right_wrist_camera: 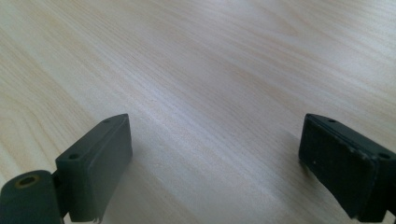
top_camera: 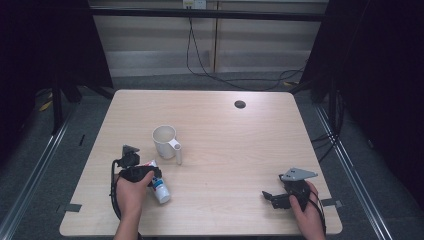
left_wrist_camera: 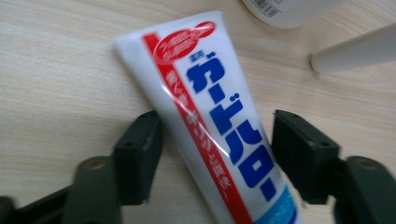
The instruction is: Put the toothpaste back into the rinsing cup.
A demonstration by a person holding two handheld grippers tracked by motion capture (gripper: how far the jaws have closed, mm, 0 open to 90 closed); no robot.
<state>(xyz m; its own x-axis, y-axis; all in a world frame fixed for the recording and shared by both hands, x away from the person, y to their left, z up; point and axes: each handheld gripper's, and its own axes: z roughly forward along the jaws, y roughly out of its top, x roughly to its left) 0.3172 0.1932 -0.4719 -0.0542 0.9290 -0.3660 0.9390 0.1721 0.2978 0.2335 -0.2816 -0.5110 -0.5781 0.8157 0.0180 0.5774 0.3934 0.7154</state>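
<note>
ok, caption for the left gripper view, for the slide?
Open left gripper straddling a white toothpaste tube with blue and red lettering lying on the light wooden table, not yet closed.

The high view looks forward and down from above the person's side onto the whole table [top_camera: 225, 125], far enough off to take in the floor and back wall. The left gripper view sits very near the tabletop, looking down along its own jaws at a toothpaste tube [left_wrist_camera: 212, 121] that the high view shares [top_camera: 159, 186], with the cup [top_camera: 165, 141] at its top edge. The right gripper view also rides low, facing bare wood near the table's right front.
</note>
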